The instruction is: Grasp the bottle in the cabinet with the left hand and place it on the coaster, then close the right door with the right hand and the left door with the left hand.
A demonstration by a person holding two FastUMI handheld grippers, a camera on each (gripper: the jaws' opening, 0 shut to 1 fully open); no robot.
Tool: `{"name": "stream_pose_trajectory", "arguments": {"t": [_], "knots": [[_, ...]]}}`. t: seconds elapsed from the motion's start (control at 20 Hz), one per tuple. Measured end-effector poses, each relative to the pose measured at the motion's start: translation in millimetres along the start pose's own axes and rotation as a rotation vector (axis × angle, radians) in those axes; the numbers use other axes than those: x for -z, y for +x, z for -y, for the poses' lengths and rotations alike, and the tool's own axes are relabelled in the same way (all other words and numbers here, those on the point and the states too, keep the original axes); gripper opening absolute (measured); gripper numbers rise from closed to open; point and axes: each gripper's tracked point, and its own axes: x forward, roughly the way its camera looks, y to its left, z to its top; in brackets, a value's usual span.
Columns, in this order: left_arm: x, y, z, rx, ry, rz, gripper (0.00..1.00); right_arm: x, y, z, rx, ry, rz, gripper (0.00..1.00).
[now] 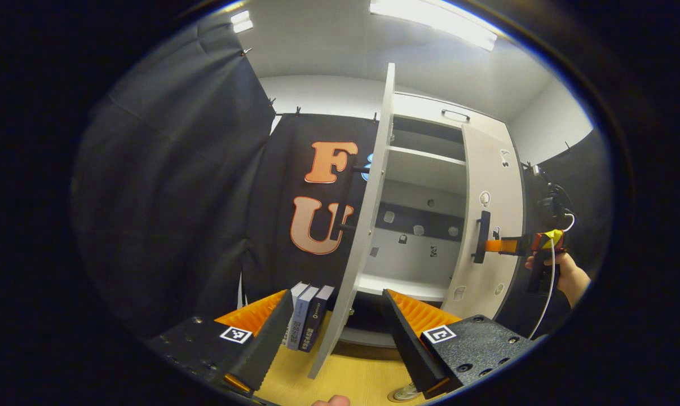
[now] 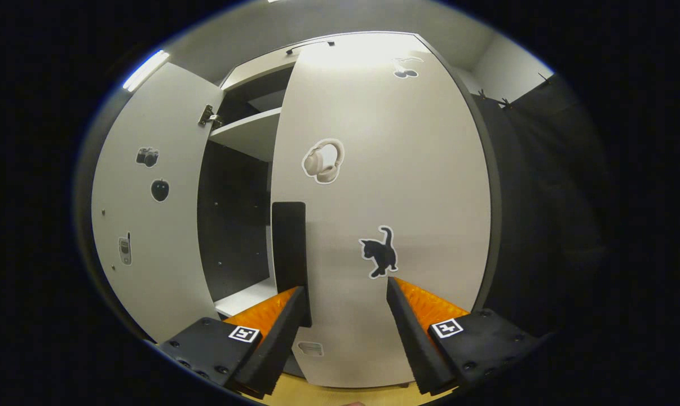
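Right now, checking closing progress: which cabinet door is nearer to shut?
The right door, the one with the cat sticker, at the right gripper; the left door juts wide open.

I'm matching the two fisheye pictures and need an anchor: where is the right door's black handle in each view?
Left gripper view: the handle is right of centre, on the right door, with the right gripper reaching it.
Right gripper view: the handle is just left of centre, above one finger.
Shared landmark: the headphones sticker above the handle.

Wooden tabletop (image 1: 357, 378), cabinet (image 1: 424, 197) standing on it, books (image 1: 307, 316) beside
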Motion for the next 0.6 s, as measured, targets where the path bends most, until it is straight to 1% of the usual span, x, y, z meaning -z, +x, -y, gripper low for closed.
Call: {"name": "stream_pose_trajectory", "arguments": {"t": [0.25, 0.5, 0.55, 0.6], "knots": [[-21, -15, -37, -0.1, 0.035, 0.034, 0.95, 14, -54, 1, -0.033, -0.001, -0.025, 0.95], [-47, -15, -85, -0.225, 0.084, 0.067, 0.95, -2, -105, 3, -0.043, 0.046, 0.031, 0.95], [-51, -12, -93, -0.245, 0.094, 0.069, 0.91, -4, -116, 7, -0.034, 0.051, 0.038, 0.95], [-54, -8, -100, -0.266, 0.102, 0.068, 0.94, -6, -126, 11, -0.023, 0.056, 0.047, 0.95]]}}
